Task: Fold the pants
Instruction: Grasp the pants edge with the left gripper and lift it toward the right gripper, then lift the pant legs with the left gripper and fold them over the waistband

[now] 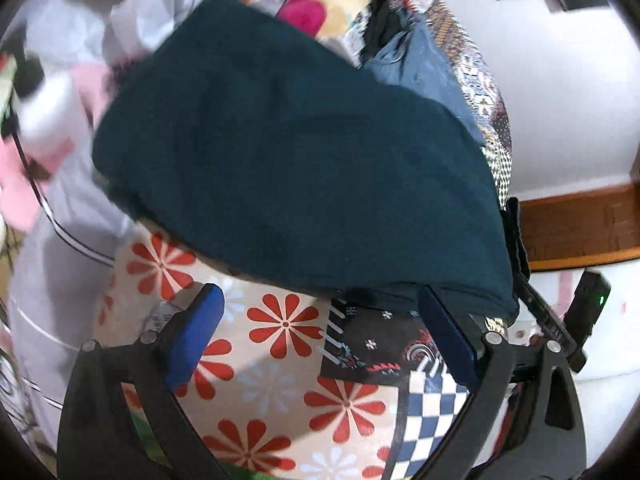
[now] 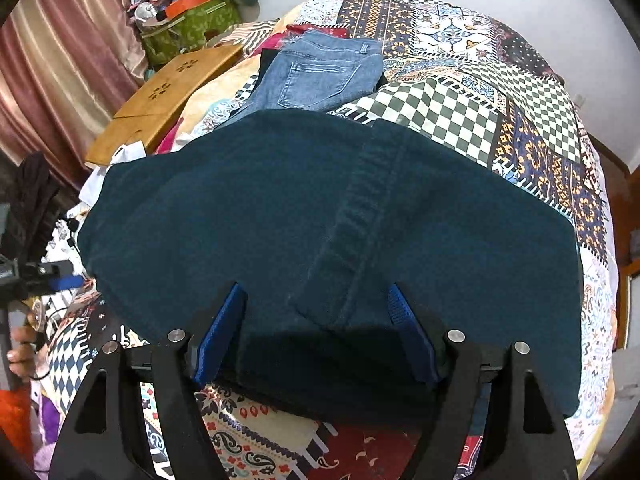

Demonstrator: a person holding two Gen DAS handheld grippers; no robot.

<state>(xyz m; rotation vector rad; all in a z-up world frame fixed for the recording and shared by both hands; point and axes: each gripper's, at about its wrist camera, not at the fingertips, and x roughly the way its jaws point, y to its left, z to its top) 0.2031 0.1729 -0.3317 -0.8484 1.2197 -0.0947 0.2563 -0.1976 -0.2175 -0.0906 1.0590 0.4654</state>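
Dark teal pants (image 2: 320,232) lie folded in a thick pile on the patchwork bedspread (image 2: 460,112); a seam band runs down their middle. My right gripper (image 2: 318,320) is open, its blue pads either side of the near edge of the pants, which lies between them. In the left wrist view the same pants (image 1: 288,152) fill the centre. My left gripper (image 1: 320,320) is open, its right finger (image 1: 444,328) tucked under the pants' near corner, its left finger (image 1: 200,328) over the flowered cloth. The left gripper also shows in the right wrist view (image 2: 60,280).
Folded blue jeans (image 2: 320,76) lie beyond the teal pants. A wooden board (image 2: 164,100) and a green bag (image 2: 188,28) with clutter sit at the far left. Pink and white clothes (image 1: 60,120) are heaped left. The other gripper (image 1: 560,312) stands at the bed's right edge.
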